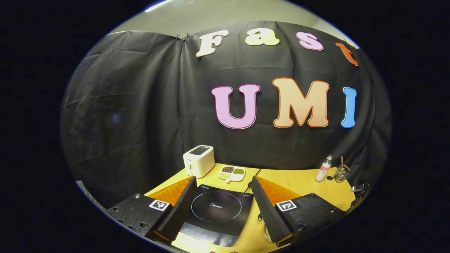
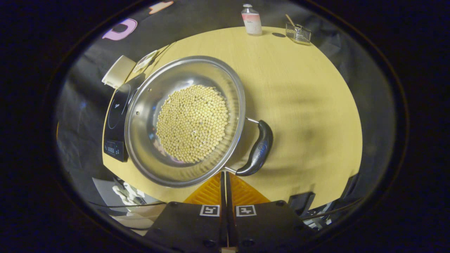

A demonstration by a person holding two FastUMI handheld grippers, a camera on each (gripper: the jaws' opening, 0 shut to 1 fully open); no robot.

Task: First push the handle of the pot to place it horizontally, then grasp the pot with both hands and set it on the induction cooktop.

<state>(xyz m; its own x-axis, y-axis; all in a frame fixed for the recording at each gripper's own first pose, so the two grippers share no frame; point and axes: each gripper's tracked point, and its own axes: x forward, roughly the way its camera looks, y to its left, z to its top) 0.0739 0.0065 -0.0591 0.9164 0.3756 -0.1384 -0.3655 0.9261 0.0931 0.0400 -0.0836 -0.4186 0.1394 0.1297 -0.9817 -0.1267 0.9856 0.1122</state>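
Observation:
In the right gripper view a steel pot holding yellow beans stands on the wooden table. Its black side handle points toward the right. My right gripper is shut with nothing between its fingers, and its tips sit just below the pot's rim, close to the lower end of that handle. The black induction cooktop lies just left of the pot. In the left gripper view my left gripper is open above the cooktop, which lies between its fingers.
At the back of the table stand a white toaster, a divided dish of beans, a small bottle and a wire holder. The bottle and wire holder stand beyond the pot. The table's front edge runs near both grippers.

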